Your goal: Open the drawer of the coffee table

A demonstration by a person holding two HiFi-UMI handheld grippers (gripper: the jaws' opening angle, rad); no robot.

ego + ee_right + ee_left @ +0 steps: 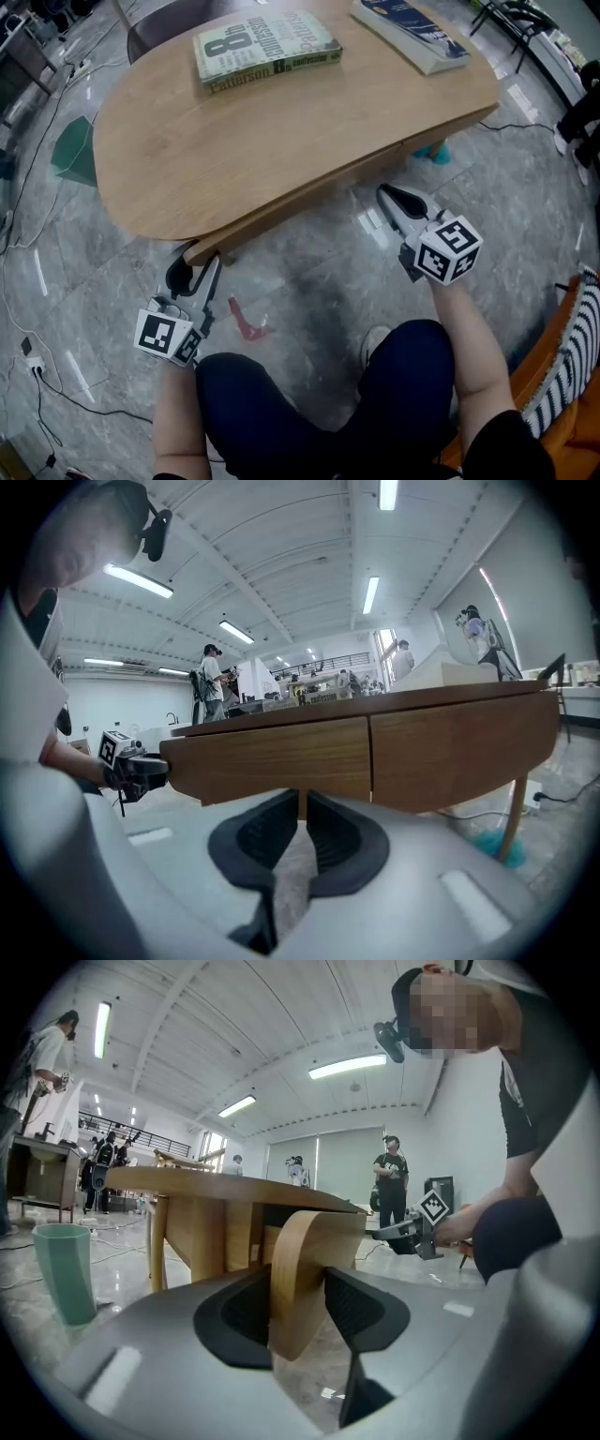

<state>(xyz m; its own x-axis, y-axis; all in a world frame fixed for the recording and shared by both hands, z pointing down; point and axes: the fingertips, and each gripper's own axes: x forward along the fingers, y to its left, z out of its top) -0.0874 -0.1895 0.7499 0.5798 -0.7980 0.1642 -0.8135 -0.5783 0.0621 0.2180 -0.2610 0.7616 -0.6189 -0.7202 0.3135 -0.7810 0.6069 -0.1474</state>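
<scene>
Left gripper [197, 264] clamped on the left end of the drawer front [272, 757], pull not yet made.
My jaws stood fairly wide, both pads pressed on that curved wooden end, under the near edge of the coffee table [234, 150] at its left corner. My right gripper [392, 197] hung before the same edge further right, jaws all but together with nothing between them. The front looked level with the panel [455, 747] beside it, so I judged the grip done and the whole outward pull still left.
</scene>
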